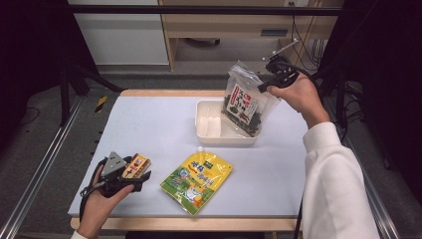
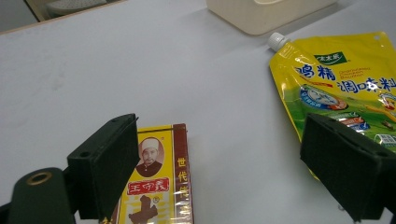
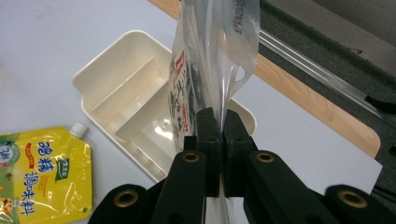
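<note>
High view: right tool [image 1: 275,74] clenched on the top edge of a clear seaweed snack bag [image 1: 244,102], hung tilted over the white divided tray [image 1: 203,124] on the worktop [image 1: 149,129]. Probably mid-placement; next, lowering into a compartment, then letting go. Left tool [image 1: 130,172] near-left of the tray, at a yellow-and-maroon spice box [image 1: 137,164].

Left gripper view: jaws spread wide, box [image 2: 159,182] beside one, ungripped; yellow spouted seasoning pouch [image 2: 336,84] alongside.

Right gripper view: tray dividers [image 3: 128,98] visible, bag [image 3: 205,60] pinched edge-on.
</note>
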`<state>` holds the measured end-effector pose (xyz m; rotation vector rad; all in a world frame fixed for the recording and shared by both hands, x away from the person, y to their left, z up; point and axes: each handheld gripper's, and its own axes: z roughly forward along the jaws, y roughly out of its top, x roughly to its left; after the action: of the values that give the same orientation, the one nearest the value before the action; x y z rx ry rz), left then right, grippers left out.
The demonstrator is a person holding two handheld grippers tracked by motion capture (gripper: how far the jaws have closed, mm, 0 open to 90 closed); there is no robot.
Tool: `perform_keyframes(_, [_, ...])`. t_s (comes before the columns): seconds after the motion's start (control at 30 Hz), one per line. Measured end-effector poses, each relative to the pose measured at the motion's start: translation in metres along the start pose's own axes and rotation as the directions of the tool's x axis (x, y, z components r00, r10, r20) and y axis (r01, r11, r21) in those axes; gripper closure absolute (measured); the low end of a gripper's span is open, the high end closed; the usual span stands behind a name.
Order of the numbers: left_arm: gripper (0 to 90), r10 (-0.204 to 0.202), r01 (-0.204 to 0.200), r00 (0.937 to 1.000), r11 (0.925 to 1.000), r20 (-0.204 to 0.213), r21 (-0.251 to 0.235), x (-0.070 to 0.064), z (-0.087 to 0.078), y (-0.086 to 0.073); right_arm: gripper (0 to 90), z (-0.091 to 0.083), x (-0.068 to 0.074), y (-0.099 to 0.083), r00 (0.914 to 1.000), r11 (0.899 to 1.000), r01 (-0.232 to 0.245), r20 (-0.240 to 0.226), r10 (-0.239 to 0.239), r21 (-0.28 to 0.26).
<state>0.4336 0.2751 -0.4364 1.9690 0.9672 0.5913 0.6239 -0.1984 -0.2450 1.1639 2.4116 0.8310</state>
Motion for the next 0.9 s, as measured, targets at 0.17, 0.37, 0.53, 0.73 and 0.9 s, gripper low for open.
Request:
perform_keyframes(0.17, [11.4, 0.002, -0.002, 1.0, 1.0, -0.001, -0.001, -0.001, 0.0, 0.0, 87.9, 0.005, -0.007, -0.012, 0.9996, 1.0, -0.019, -0.019, 0.019, -0.024])
perform_keyframes(0.37, [11.4, 0.005, -0.005, 1.0, 1.0, 0.002, 0.001, -0.001, 0.001, 0.0, 87.3, 0.006, -0.012, -0.019, 0.9983, 0.997, -0.042, -0.044, 0.039, -0.07])
perform_keyframes(0.53, [11.4, 0.003, -0.003, 1.0, 1.0, 0.0, 0.001, 0.0, 0.0, 0.0, 86.3, 0.006, -0.012, -0.021, 0.9979, 0.995, -0.04, -0.054, 0.035, -0.09])
perform_keyframes(0.73, [11.4, 0.002, -0.002, 1.0, 1.0, 0.001, 0.0, 0.0, 0.0, 0.0, 76.8, 0.005, -0.01, -0.027, 0.9977, 0.99, -0.037, -0.06, 0.029, -0.137])
perform_keyframes(0.9, [11.4, 0.002, -0.002, 1.0, 1.0, -0.002, 0.0, 0.0, 0.0, 0.0, 62.1, -0.001, -0.004, -0.033, 0.9981, 0.98, -0.033, -0.056, 0.023, -0.195])
